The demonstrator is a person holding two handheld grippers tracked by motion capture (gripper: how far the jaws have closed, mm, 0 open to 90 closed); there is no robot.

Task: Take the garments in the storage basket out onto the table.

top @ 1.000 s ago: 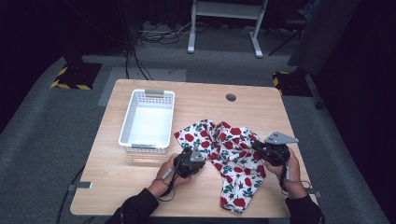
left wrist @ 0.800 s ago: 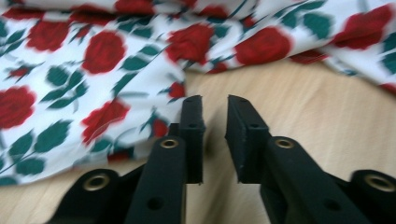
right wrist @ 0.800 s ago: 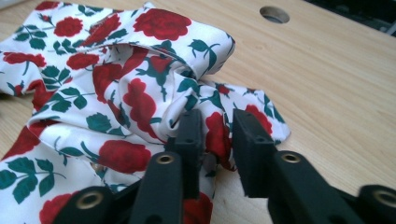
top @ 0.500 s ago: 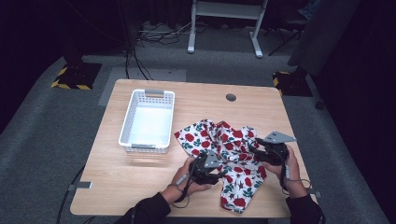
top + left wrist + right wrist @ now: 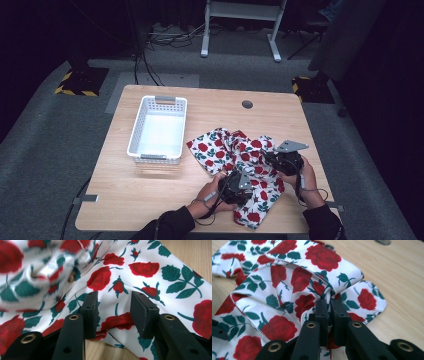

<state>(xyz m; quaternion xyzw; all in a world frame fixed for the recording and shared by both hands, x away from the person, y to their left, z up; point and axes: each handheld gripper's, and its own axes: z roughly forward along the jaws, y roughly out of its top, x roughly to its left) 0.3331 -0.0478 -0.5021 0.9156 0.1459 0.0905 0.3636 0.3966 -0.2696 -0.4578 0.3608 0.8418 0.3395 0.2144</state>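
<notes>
A white cloth printed with red roses (image 5: 225, 147) lies crumpled on the wooden table (image 5: 150, 200), right of centre. My left gripper (image 5: 244, 180) rests over the cloth's near part. In the left gripper view its jaws (image 5: 116, 312) stand open after just opening, with a low fold of the cloth (image 5: 150, 267) lying between the pads, untouched. My right gripper (image 5: 272, 159) is at the cloth's right edge. Its jaws (image 5: 329, 307) have just closed and pinch a raised fold of the cloth (image 5: 279, 327).
A white slatted basket (image 5: 165, 99) stands empty on the table's left half. A round dark cable hole (image 5: 247, 104) sits near the far edge. Bare wood (image 5: 402, 277) lies right of the cloth. Grey carpet surrounds the table.
My left gripper has slid to the right, from the cloth's left edge onto the cloth. The right gripper has stayed at the cloth's right edge.
</notes>
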